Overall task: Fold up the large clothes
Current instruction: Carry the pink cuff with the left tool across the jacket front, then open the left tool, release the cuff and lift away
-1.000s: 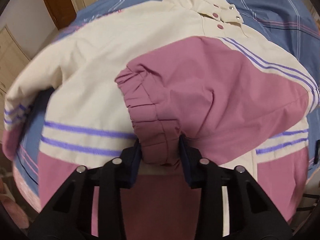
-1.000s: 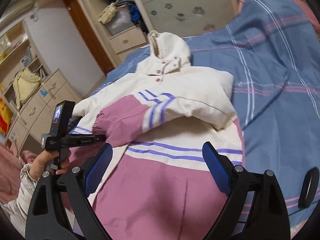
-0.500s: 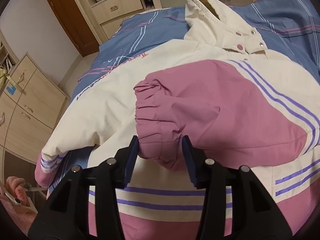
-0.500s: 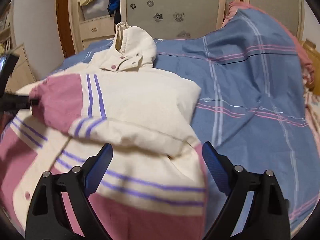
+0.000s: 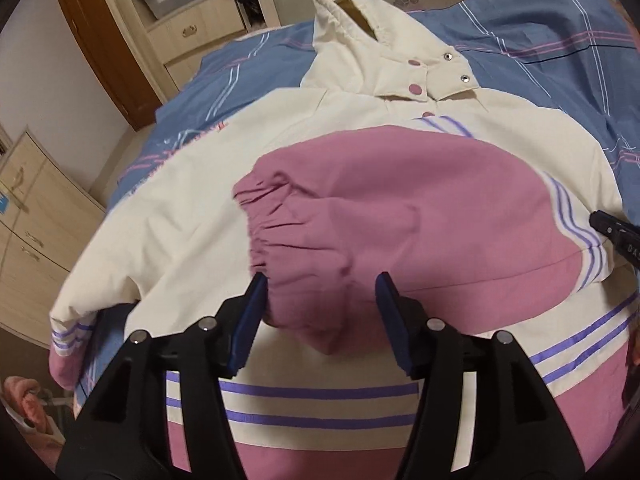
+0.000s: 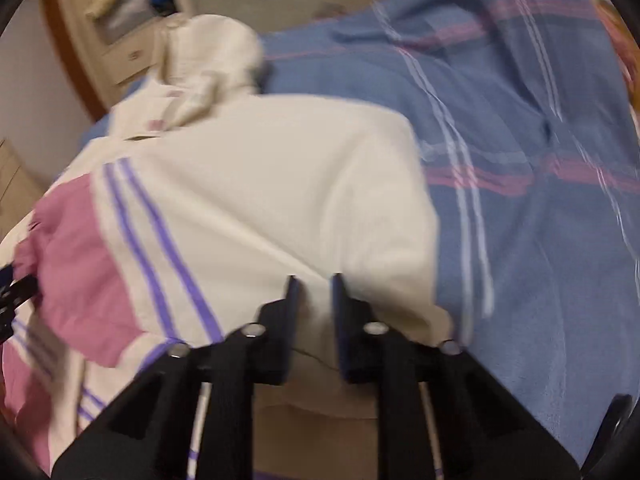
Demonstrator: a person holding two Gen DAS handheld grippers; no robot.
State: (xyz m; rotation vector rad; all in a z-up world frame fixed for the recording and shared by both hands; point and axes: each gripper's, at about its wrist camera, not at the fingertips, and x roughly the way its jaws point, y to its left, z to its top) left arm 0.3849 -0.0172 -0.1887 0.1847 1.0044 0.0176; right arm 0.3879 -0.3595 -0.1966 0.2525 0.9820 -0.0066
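the bed cover [image 5: 560, 20], blue with pink and white lines, is seen spread under everything. the jacket [image 5: 192, 216], cream with pink panels and purple stripes, is laid front-up on that cover, its hood [image 5: 352, 32] at the far end. one sleeve [image 5: 400, 208] is folded across the jacket's chest, its gathered pink cuff [image 5: 276, 248] resting near the jacket's middle.

the left gripper [image 5: 320, 300] is held with jaws parted on either side of the cuff; the cloth is released, not pinched. the right gripper [image 6: 314, 300] is set at the folded side edge of the jacket, jaws drawn close on the cream fabric there; a firm grasp is judged likely, though the view is blurred.

the step in hand is judged to be the sleeve fold-in, placement done. the next move is judged to call for the opposite sleeve [image 5: 80, 320], hanging at the jacket's other side, to be brought across likewise.
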